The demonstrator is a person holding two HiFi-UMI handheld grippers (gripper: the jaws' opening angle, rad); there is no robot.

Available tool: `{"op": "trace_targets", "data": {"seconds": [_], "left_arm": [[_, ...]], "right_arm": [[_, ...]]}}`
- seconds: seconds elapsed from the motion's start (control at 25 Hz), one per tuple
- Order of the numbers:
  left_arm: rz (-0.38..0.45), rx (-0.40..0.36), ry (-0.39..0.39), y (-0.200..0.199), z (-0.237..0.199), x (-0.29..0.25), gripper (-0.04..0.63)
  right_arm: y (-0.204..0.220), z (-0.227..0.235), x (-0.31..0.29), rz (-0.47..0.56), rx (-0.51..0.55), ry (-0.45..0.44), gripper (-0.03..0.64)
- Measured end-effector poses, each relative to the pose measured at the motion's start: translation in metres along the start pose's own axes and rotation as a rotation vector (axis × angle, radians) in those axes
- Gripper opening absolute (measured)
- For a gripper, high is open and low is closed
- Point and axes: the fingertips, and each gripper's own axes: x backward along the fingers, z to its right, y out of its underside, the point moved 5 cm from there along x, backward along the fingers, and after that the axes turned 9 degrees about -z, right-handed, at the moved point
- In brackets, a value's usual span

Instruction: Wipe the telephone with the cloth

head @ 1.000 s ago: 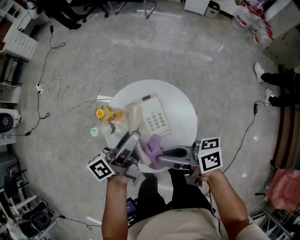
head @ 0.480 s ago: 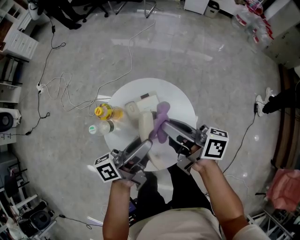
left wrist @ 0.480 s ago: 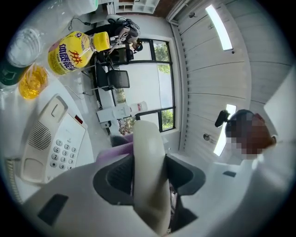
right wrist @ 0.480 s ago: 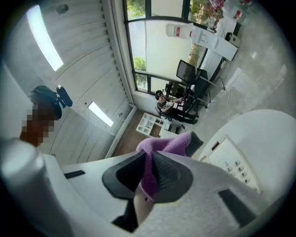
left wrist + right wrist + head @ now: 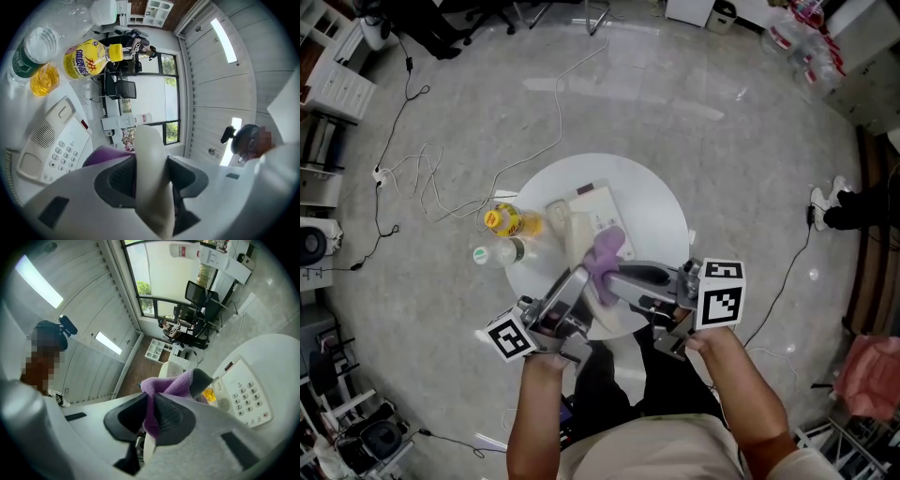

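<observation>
Over the round table (image 5: 664, 202), my left gripper (image 5: 150, 177) is clamped on the cream handset (image 5: 147, 140), lifted clear of the telephone base (image 5: 602, 204), which sits on the tabletop. My right gripper (image 5: 151, 411) is pinched narrow on the purple cloth (image 5: 172, 382), which looks to be against the handset. Step: wiping the handset. Next, probably rub along its length, keeping both grips firm. Base not done yet, I'd say.

My left tongs (image 5: 578, 275) and right tongs (image 5: 615, 279) are pale grey shells with dark grey ribbed pads (image 5: 115, 180). Each carries a white cube (image 5: 508, 338) with black square markers. I wear a beige shirt (image 5: 675, 450) and dark trousers (image 5: 605, 384).
</observation>
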Motion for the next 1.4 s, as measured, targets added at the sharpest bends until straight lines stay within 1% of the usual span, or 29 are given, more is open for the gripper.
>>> {"op": "trace_targets", "data": {"seconds": [0.08, 0.32, 0.44, 0.72, 0.8, 0.84, 0.88, 0.96, 1.04, 1.16, 1.2, 1.28, 1.4], "left_arm": [[0.019, 0.032, 0.003, 0.001, 0.0, 0.001, 0.207], [0.022, 0.037, 0.003, 0.005, 0.002, -0.002, 0.207], [0.032, 0.038, -0.014, 0.003, 0.0, -0.001, 0.206], [0.049, 0.018, -0.055, -0.003, 0.0, 0.001, 0.207], [0.033, 0.001, -0.074, -0.003, -0.001, 0.002, 0.207], [0.017, -0.013, -0.084, -0.004, -0.001, 0.001, 0.206], [-0.004, -0.036, -0.096, -0.005, 0.0, 0.001, 0.207], [-0.058, -0.09, -0.123, -0.005, 0.003, -0.001, 0.206], [-0.11, -0.123, -0.147, 0.0, 0.004, -0.003, 0.206], [-0.165, -0.148, -0.165, 0.01, 0.006, -0.005, 0.207], [-0.178, -0.153, -0.168, 0.012, 0.007, -0.005, 0.207], [-0.205, -0.164, -0.182, 0.016, 0.008, -0.005, 0.206], [-0.244, -0.199, -0.215, 0.021, 0.005, -0.002, 0.206]], "right_arm": [[0.005, -0.003, 0.001, -0.035, 0.0, -0.01, 0.032], [0.014, -0.009, 0.011, -0.05, -0.022, -0.015, 0.032], [0.022, -0.013, 0.017, -0.076, -0.021, -0.01, 0.032], [0.054, -0.023, 0.034, -0.178, -0.017, 0.03, 0.032], [0.06, -0.026, 0.036, -0.201, -0.002, 0.055, 0.032], [0.059, -0.028, 0.038, -0.202, 0.022, 0.083, 0.032], [0.054, -0.031, 0.04, -0.199, 0.06, 0.124, 0.032], [0.037, -0.04, 0.044, -0.186, 0.183, 0.233, 0.032], [0.014, -0.055, 0.044, -0.181, 0.345, 0.345, 0.032], [-0.018, -0.078, 0.027, -0.205, 0.581, 0.446, 0.032], [-0.026, -0.084, 0.017, -0.23, 0.653, 0.47, 0.032], [-0.032, -0.09, -0.006, -0.325, 0.784, 0.519, 0.032], [-0.025, -0.086, -0.042, -0.535, 0.954, 0.578, 0.032]]}}
